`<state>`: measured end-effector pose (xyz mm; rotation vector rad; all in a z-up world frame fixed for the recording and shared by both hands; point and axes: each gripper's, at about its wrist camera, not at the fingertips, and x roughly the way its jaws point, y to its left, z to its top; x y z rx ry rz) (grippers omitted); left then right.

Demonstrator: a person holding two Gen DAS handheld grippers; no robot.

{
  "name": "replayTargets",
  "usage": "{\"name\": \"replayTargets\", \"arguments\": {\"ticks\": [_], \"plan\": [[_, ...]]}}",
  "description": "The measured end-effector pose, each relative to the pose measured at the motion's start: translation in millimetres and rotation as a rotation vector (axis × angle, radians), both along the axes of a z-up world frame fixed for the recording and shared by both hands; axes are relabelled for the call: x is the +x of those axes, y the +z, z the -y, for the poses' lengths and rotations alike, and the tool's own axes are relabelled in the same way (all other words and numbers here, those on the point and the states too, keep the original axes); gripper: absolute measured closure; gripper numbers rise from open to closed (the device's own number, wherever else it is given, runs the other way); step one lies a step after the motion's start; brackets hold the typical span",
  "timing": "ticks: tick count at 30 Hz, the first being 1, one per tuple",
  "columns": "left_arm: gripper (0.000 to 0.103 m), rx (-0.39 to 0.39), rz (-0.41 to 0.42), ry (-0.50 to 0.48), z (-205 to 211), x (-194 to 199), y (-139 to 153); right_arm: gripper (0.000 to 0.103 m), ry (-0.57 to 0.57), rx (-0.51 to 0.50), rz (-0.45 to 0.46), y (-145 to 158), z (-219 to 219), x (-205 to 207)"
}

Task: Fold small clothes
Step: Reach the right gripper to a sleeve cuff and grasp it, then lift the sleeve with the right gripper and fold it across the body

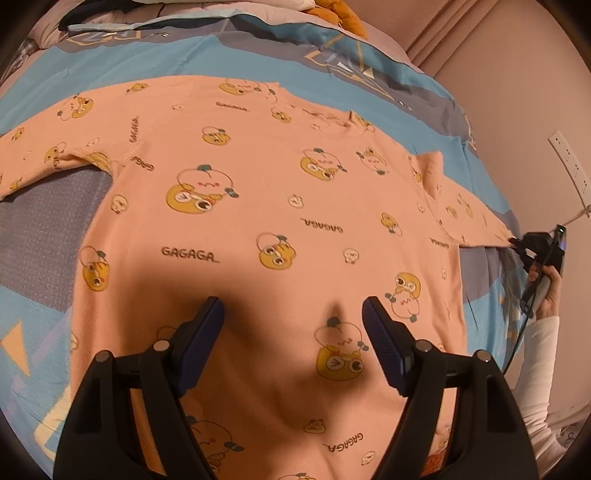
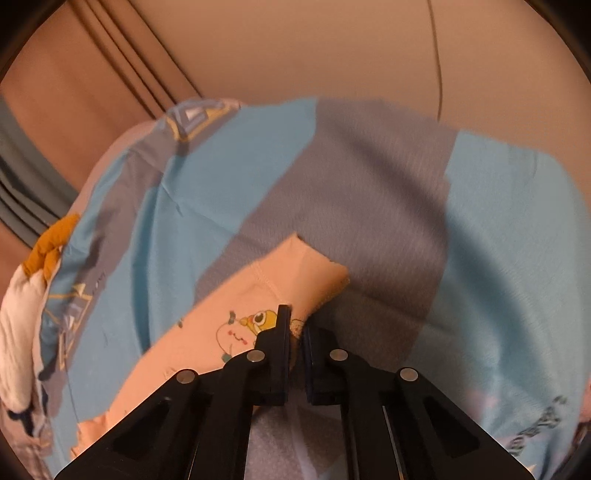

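A pink long-sleeved shirt [image 1: 258,206] printed with yellow cartoon figures and "GAGAGA" lies flat on the bed, sleeves spread to both sides. My left gripper [image 1: 293,310] hovers open over the lower body of the shirt, with only flat cloth below its blue pads. The shirt's right sleeve [image 1: 465,214] stretches toward the bed edge. There my right gripper [image 1: 517,243] pinches its end. In the right wrist view the jaws of the right gripper [image 2: 295,321] stand together on the sleeve cuff [image 2: 295,273], whose tip pokes out beyond the fingers.
The blue and grey patterned bedspread [image 1: 258,55] covers the bed. An orange plush toy [image 1: 340,14] and bundled bedding sit at the far end. A wall with a socket strip [image 1: 569,166] runs close on the right. A person's hand and white sleeve [image 1: 539,350] hold the right gripper.
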<state>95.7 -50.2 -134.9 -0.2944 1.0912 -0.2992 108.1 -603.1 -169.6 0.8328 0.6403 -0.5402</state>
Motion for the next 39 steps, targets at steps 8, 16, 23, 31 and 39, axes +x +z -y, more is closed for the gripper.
{"name": "replayTargets", "arguments": {"ticks": [8,16,23,31,39], "plan": [[0.026,0.001,0.03,0.041,-17,2,12,0.098,-0.061,-0.149,-0.01,31,-1,-9],[0.026,-0.001,0.088,0.077,-34,-3,34,0.098,0.025,-0.375,0.04,109,-55,1],[0.026,-0.003,0.115,0.118,-53,-9,46,0.098,0.149,-0.452,0.109,151,-108,8],[0.026,-0.002,0.145,0.149,-72,-19,60,0.098,0.327,-0.515,0.164,173,-190,28],[0.026,-0.018,0.16,0.185,-90,-26,66,0.098,0.506,-0.566,0.199,186,-261,32]]}}
